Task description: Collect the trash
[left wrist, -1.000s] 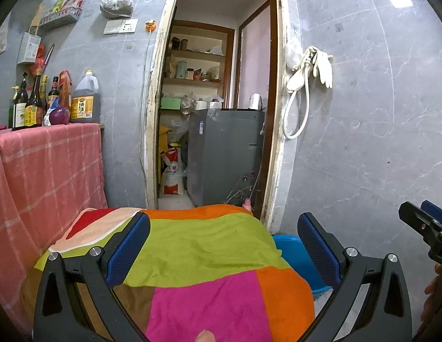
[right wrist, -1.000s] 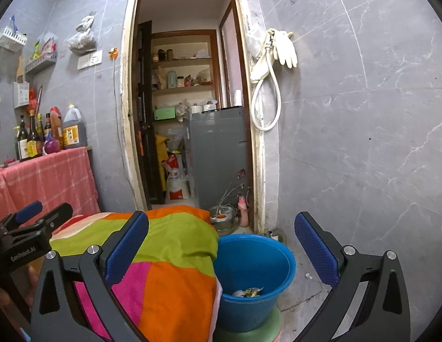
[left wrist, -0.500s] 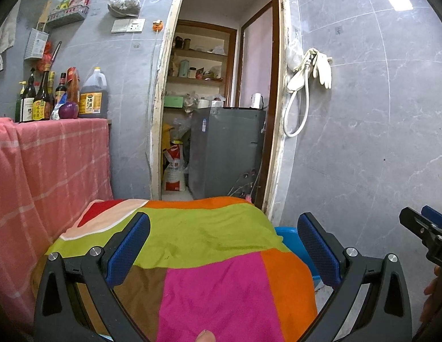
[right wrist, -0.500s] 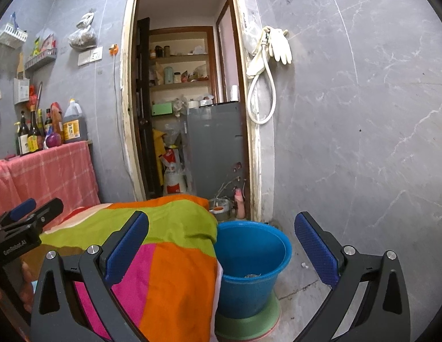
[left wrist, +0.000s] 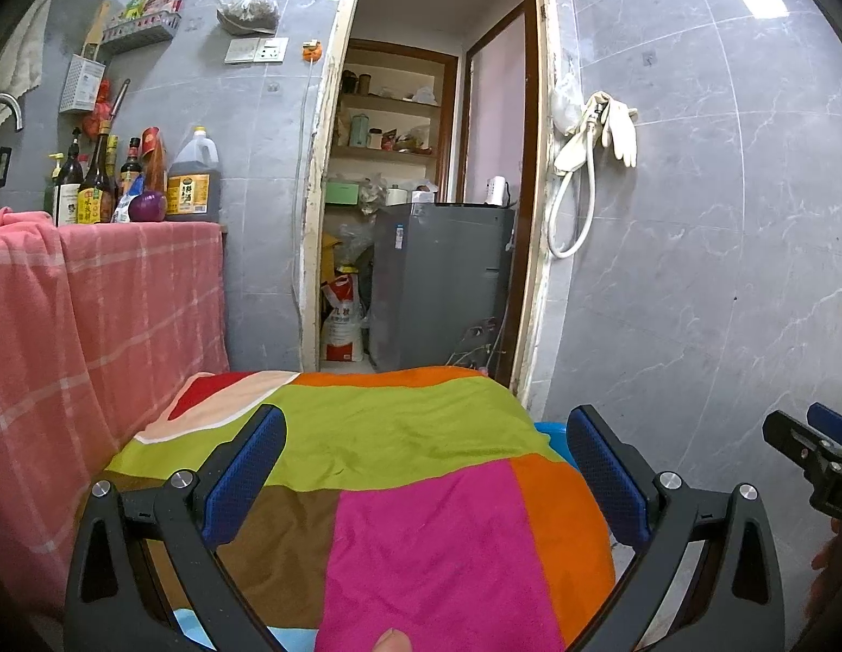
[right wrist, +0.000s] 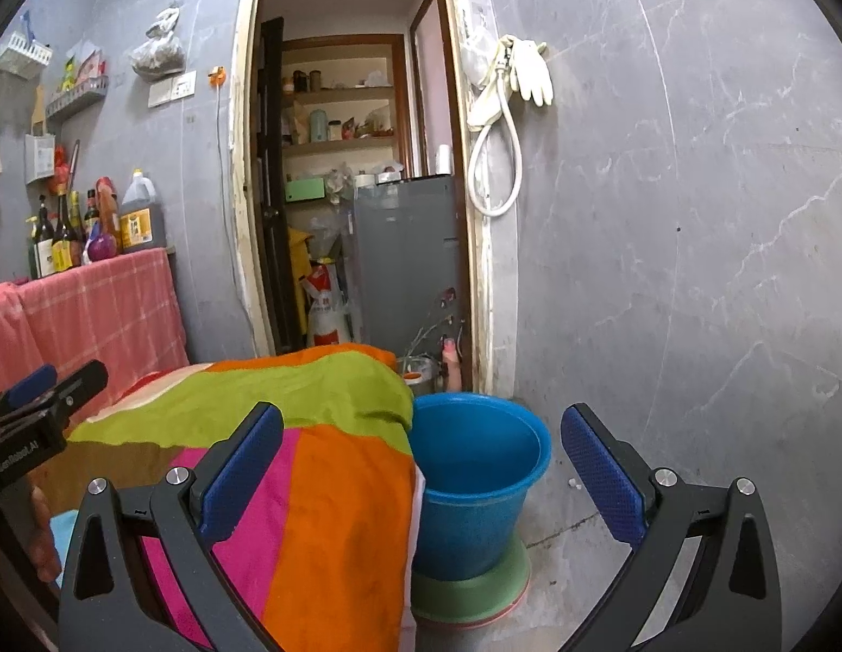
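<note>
Bucket [right wrist: 478, 467] sat on the floor just right of the cloth-draped surface [right wrist: 312, 434]; doorway [right wrist: 356, 190] behind it, bottles [right wrist: 68, 239] far left.

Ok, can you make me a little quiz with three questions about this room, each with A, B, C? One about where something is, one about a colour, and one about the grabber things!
1. Where is the bucket?
A. On the floor beside the colourful cloth
B. On the shelf in the back room
C. On the pink-covered counter

2. What colour is the bucket?
A. Red
B. Blue
C. Yellow

3. How are the left gripper and right gripper?
A. Both open and holding nothing
B. Both shut on trash
C. One holds a bottle

Answers:
1 A: it stands on the floor right of the cloth.
2 B: its wall and rim are blue.
3 A: the fingers stand wide apart with nothing between them.
</note>
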The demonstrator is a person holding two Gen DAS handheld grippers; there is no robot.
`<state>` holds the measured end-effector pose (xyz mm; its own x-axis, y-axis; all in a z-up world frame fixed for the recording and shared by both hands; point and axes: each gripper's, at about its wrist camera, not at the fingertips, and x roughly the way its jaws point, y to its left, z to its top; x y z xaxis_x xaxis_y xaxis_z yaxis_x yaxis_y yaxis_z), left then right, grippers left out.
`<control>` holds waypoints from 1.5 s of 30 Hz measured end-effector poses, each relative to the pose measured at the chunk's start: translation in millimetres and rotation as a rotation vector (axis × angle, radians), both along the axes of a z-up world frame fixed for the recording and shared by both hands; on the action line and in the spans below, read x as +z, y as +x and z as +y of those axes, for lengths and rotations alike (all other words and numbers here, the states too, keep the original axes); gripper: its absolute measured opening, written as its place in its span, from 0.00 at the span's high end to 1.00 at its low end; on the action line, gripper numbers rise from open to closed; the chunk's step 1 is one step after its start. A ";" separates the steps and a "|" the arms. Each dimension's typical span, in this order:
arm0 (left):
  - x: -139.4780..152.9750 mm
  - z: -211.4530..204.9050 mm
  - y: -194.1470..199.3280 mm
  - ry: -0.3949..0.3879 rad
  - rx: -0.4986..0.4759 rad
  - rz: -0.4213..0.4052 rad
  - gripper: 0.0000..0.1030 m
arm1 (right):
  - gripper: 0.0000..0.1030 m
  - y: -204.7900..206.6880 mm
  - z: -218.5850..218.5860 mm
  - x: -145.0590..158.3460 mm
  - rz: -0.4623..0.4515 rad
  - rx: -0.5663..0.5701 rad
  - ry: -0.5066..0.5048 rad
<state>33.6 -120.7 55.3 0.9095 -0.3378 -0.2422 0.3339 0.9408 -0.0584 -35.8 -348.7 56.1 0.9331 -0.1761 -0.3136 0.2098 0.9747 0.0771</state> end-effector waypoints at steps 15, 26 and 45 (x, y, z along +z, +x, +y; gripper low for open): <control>-11.2 6.9 -9.8 0.008 0.007 0.010 0.01 | 0.00 -12.2 8.7 -7.3 -0.006 -0.023 -0.019; -21.2 12.1 -16.7 0.015 0.028 0.020 0.01 | 0.00 -20.2 14.0 -16.3 -0.011 -0.025 -0.027; -28.6 17.8 -20.7 0.021 0.048 0.016 0.01 | 0.00 -19.0 22.6 -20.9 -0.003 -0.016 -0.036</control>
